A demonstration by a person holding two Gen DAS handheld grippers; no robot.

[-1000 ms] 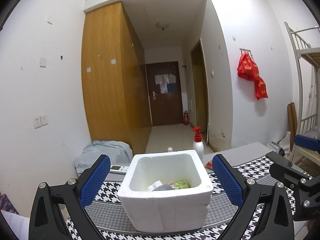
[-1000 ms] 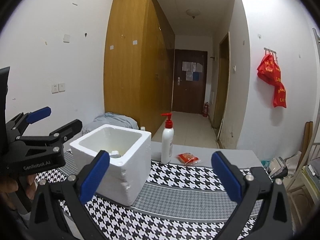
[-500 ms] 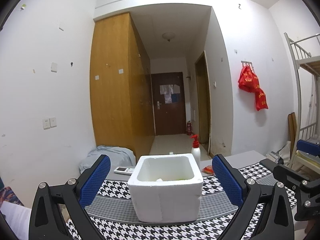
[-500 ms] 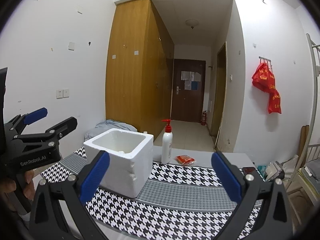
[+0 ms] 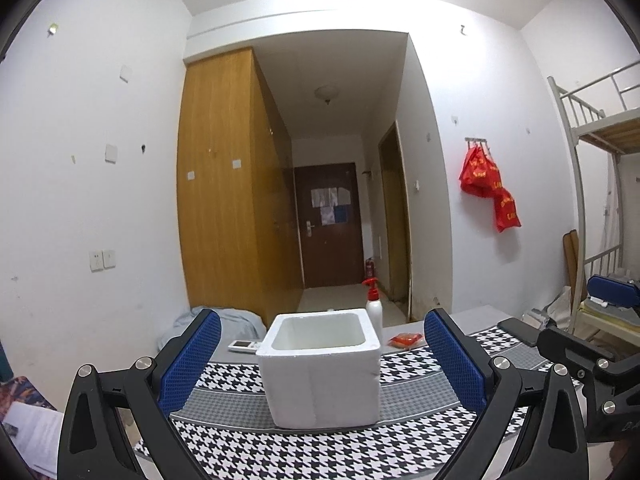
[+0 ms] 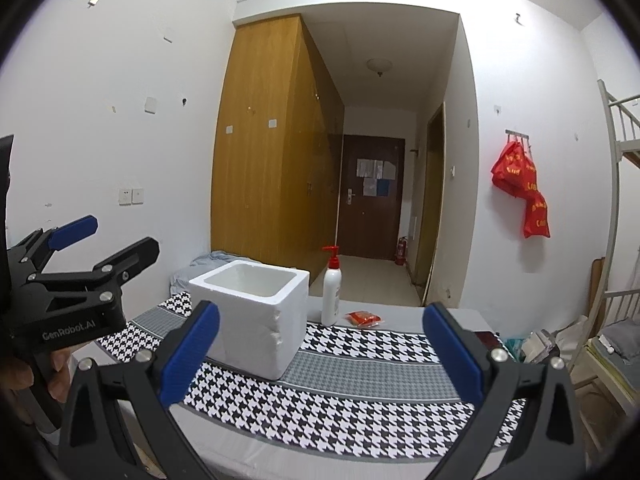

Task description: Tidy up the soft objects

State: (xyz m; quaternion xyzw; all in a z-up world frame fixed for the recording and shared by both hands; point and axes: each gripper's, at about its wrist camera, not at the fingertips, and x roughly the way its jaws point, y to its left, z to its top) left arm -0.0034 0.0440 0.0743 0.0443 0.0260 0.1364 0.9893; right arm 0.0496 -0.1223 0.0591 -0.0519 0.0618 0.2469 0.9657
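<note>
A white foam box (image 5: 322, 368) stands on the houndstooth cloth (image 5: 320, 448); it also shows in the right wrist view (image 6: 252, 312). Its inside is hidden from here. My left gripper (image 5: 320, 364) is open and empty, held back from the box at about rim height; it also shows in the right wrist view (image 6: 104, 244). My right gripper (image 6: 320, 352) is open and empty, to the right of the box. A small red packet (image 6: 363, 318) lies behind the cloth, also in the left wrist view (image 5: 406, 339).
A white pump bottle (image 6: 331, 292) with a red top stands behind the box. A remote (image 5: 244, 345) lies at the back left. A dark phone (image 5: 520, 330) lies at the table's right end. A bunk bed (image 6: 616, 240) stands on the right.
Both grippers have pulled back and tilted up from the box. The objects inside the box, seen earlier, are now hidden below its rim.
</note>
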